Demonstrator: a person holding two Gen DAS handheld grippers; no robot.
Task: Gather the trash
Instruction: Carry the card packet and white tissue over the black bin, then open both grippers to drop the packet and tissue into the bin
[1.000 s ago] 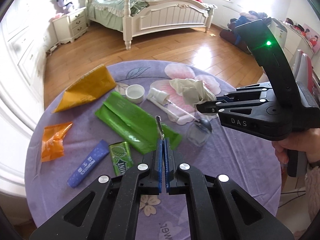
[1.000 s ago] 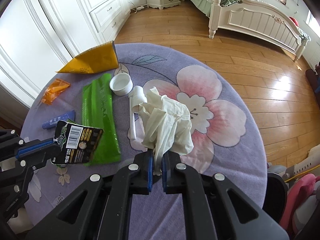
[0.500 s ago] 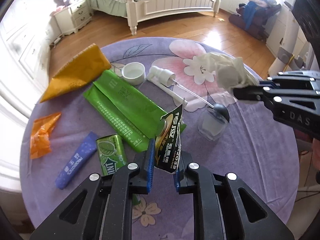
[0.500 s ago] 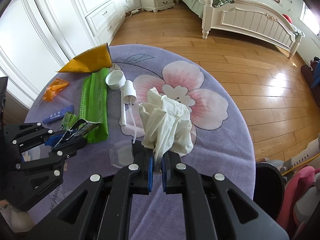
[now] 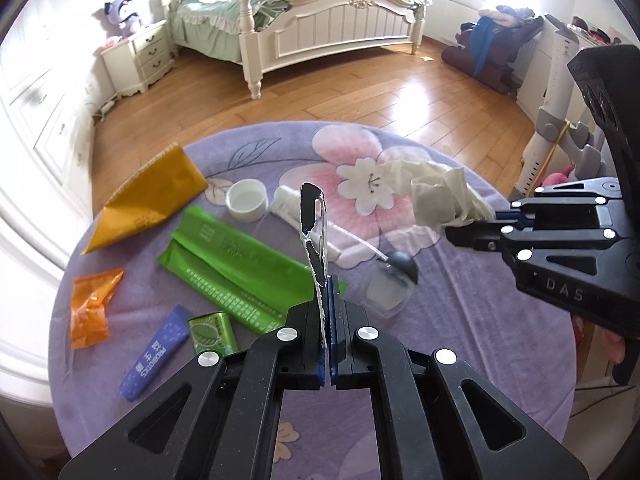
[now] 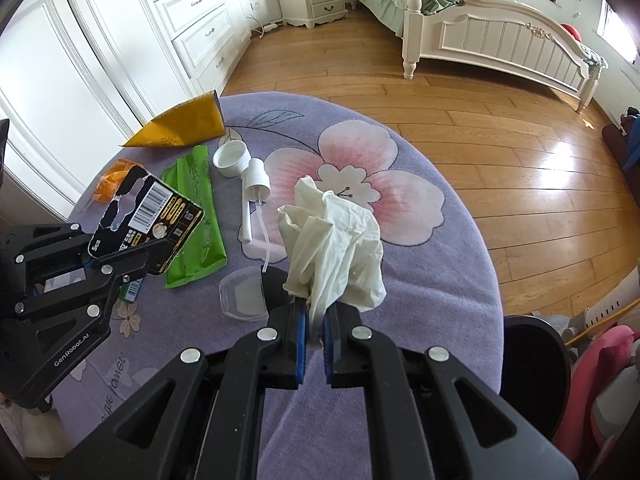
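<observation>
Nearest, the left gripper (image 5: 325, 316) pinches a black card wrapper (image 5: 313, 236) edge-on above the round table (image 5: 460, 320) with its purple flowered cloth; the right gripper (image 6: 316, 316) clamps a crumpled pale glove (image 6: 336, 248), lifted over the table's pink blossom print. On the cloth beyond the left gripper lie a green mint tin (image 5: 212, 330), a blue sachet (image 5: 156, 354), a clear plastic shell (image 5: 384, 294), a long green pouch (image 5: 244, 264) and an orange wrapper (image 5: 92, 308); further across the table sit a white cap (image 5: 246, 200), a white spray pump (image 6: 256, 186) and a yellow pouch (image 5: 148, 200). Past the table's far edge stretches a wooden floor (image 5: 340, 96), then a white bed (image 5: 320, 28), a nightstand (image 5: 138, 58) and white wardrobes (image 6: 100, 40).
</observation>
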